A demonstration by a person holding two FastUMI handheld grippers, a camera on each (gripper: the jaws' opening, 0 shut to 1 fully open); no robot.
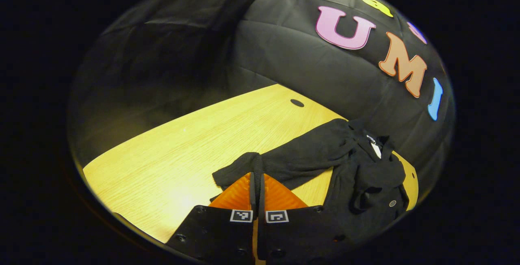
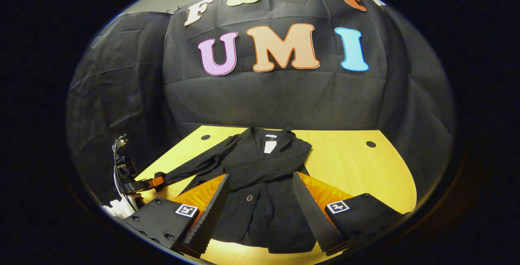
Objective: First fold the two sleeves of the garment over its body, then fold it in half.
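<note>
A black jacket (image 2: 260,204) lies front-up on the wooden table (image 2: 357,171), collar toward the far wall. One sleeve (image 2: 268,171) lies folded across its chest. The other sleeve (image 2: 191,167) stretches out sideways over the table, and my left gripper (image 2: 152,182) is shut on its cuff. In the left gripper view that sleeve (image 1: 300,155) runs from the jacket body (image 1: 365,175) to the cuff pinched in my left gripper (image 1: 257,175). My right gripper (image 2: 260,177) hangs open over the jacket's middle, one finger on each side, holding nothing.
The table has round cable holes (image 2: 370,144) (image 2: 205,137) near its far edge, and one hole (image 1: 297,103) appears in the left gripper view. Bare wood (image 1: 183,147) spreads out beyond the held cuff. A gloved hand (image 2: 120,206) holds the left gripper at the table's edge.
</note>
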